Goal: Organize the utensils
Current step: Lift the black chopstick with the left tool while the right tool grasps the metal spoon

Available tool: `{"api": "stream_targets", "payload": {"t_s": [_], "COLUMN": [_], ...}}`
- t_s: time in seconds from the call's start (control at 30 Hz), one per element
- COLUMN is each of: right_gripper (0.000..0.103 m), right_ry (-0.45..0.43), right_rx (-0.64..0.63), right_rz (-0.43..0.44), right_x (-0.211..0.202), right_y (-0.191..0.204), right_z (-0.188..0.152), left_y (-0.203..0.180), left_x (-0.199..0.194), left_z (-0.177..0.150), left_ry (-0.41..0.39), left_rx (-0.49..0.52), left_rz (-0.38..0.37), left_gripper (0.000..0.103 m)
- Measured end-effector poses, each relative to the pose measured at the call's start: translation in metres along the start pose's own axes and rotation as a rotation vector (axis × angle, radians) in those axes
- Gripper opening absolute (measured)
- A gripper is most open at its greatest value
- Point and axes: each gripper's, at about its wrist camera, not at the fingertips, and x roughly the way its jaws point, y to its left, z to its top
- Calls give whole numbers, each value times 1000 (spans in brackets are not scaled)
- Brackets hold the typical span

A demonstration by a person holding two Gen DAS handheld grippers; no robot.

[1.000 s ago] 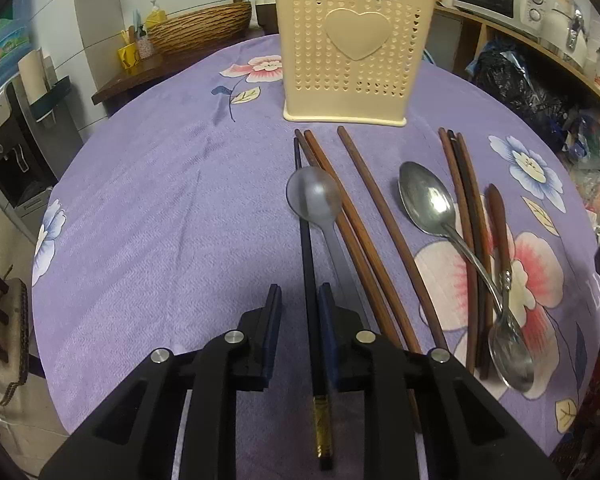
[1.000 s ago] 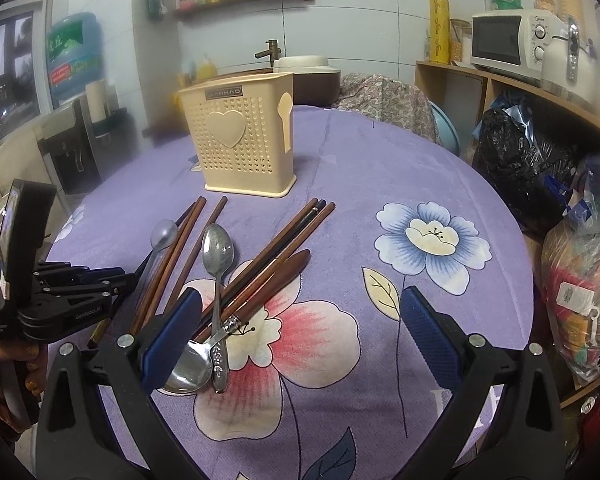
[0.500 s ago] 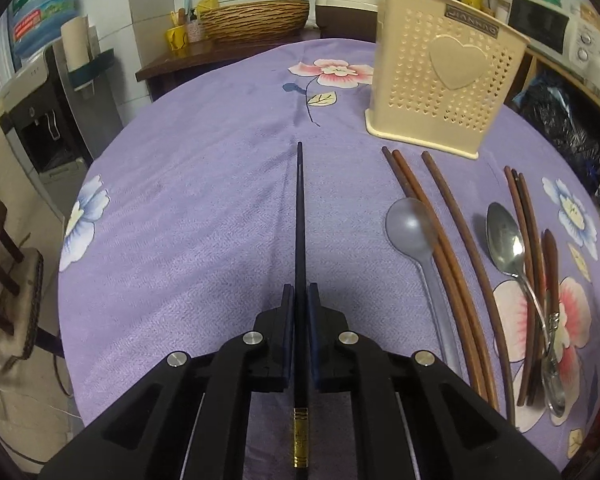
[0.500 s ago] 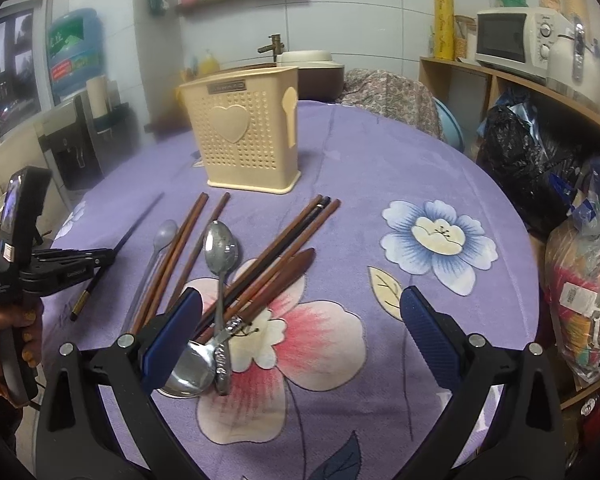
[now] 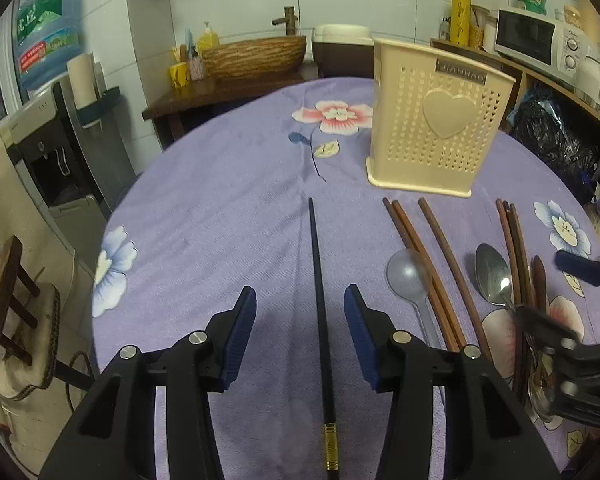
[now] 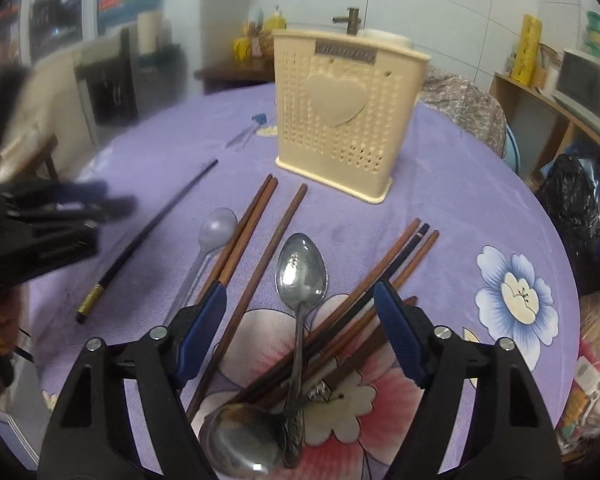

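A black chopstick [image 5: 320, 300] with a gold band lies flat on the purple cloth, between the jaws of my left gripper [image 5: 300, 320]. Those jaws are opening and neither pad touches it. My right gripper [image 6: 300, 292] hovers over a pile of a metal spoon [image 6: 302, 264], a second larger spoon [image 6: 240, 444] and brown chopsticks [image 6: 396, 264]. Its jaws are closing with the spoon's handle between them, and the pads press on nothing. A clear plastic spoon [image 6: 216, 228] and more brown chopsticks [image 6: 244, 232] lie to the left. The cream perforated holder [image 6: 344, 112] stands upright behind.
The round table [image 5: 220, 200] wears a purple flowered cloth. A stool [image 5: 8, 304] stands off its left edge and a water dispenser [image 5: 48, 152] behind that. Black bags [image 6: 580, 208] and shelves with a microwave [image 5: 536, 40] line the right side.
My left gripper gripped the black chopstick, carried it left away from the other utensils, then let go and opened. My right gripper swung left over the spoon pile and its jaws narrowed.
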Motion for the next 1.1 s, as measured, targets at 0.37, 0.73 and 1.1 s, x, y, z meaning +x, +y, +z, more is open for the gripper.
{"api": "stream_targets", "payload": {"t_s": [0.37, 0.73, 1.1], "right_gripper": [58, 47, 37], "right_ry": [128, 164, 159], "right_rx": [5, 60, 84], "right_rz": [-27, 46, 60], "right_x": [43, 60, 60], "right_y": [2, -4, -8], "right_z": [7, 20, 21], "left_y": [9, 9, 5], "left_x": [-1, -2, 21], "left_z": [-2, -3, 8], "left_ry": [-10, -11, 58], "left_rx": [-35, -36, 12], "left_rz": [-9, -16, -18], "left_gripper": [47, 50, 50]}}
